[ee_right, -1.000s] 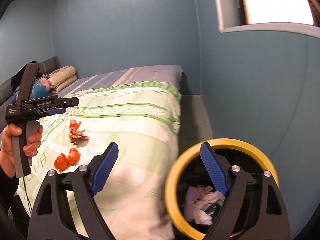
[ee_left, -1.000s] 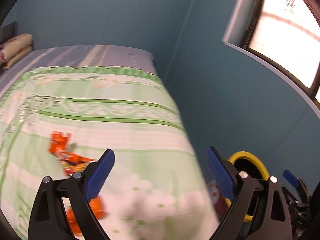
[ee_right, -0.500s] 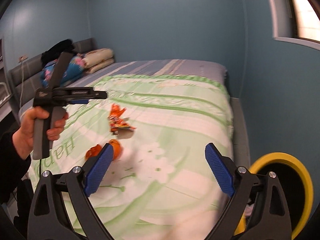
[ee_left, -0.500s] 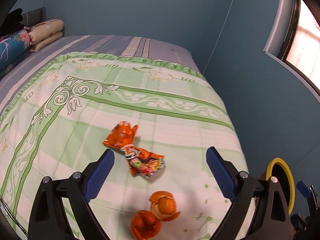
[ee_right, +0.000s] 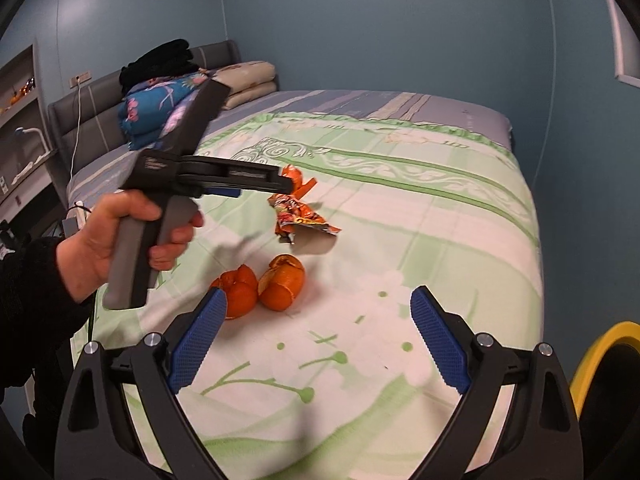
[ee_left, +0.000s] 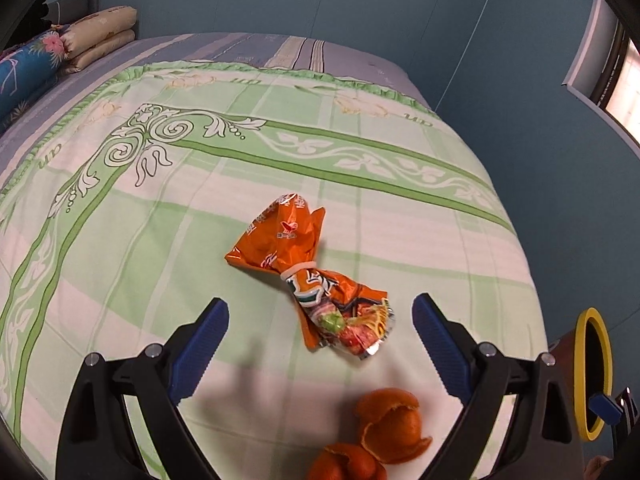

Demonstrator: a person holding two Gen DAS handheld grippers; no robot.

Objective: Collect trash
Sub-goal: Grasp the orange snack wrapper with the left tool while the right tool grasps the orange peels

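Note:
A crumpled orange snack wrapper [ee_left: 316,280] lies on the green patterned bedspread [ee_left: 160,208]. It also shows in the right wrist view [ee_right: 300,212]. Two orange peels [ee_left: 390,424] lie just in front of it, and they also show in the right wrist view [ee_right: 280,282]. My left gripper [ee_left: 320,340] is open and empty, hovering above the wrapper. My right gripper [ee_right: 318,336] is open and empty, above the bed in front of the peels. The yellow-rimmed trash bin [ee_left: 592,372] stands beside the bed at the right.
Folded quilts and pillows [ee_right: 180,96] are stacked at the headboard. The left hand and its gripper body [ee_right: 168,184] reach over the bed at the left. A blue wall [ee_right: 400,20] runs behind and right of the bed. The bin rim shows at the lower right [ee_right: 600,348].
Both grippers have swung from the trash bin back over the bed. The left gripper has moved closer to the wrapper and peels. Both stay open.

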